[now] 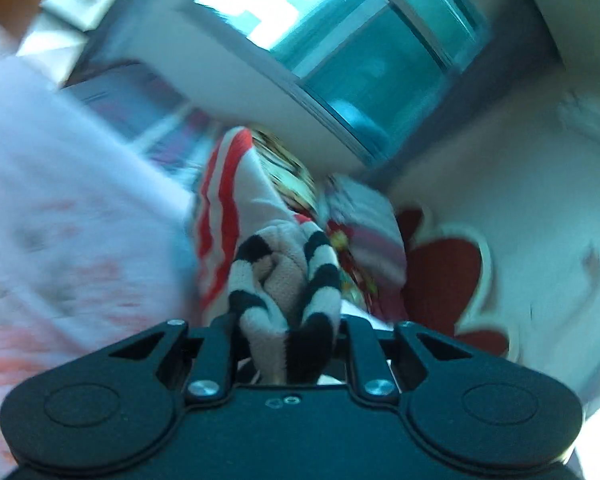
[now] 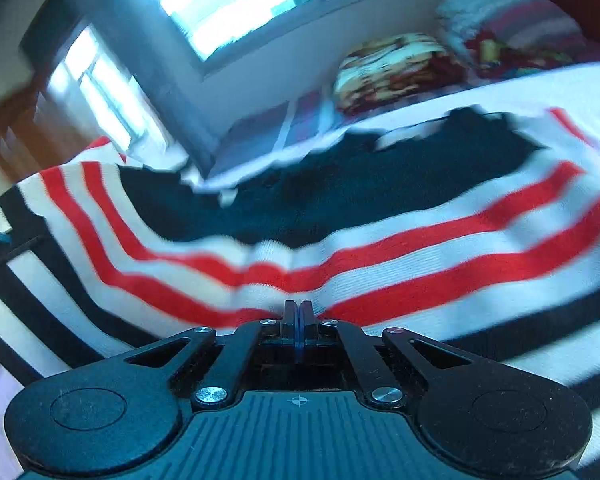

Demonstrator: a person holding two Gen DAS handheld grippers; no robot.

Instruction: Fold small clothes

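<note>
Nearest the left camera, the left gripper was clamped on a bunched fold of the sweater, the black-and-white striped knit wedged between its fingers and rising straight up from them. Just beyond that bunch the same sweater showed red and white stripes, hanging in a narrow drape. Behind the sweater lay a patterned blanket and a striped pillow, both blurred. To the right of the sweater a red flower-shaped cushion rested against a pale wall, and far above it a window glowed blue-green.

In the right camera, the right gripper had its fingers pressed tight together on the near edge of the sweater — the knit spread wide across the view, red and white stripes closest, a broad black panel farther on. The sweater sagged between its raised left corner and its right side, which lay on the white bed. Past the sweater sat the blanket and the pillow, and beyond those, bright windows.
</note>
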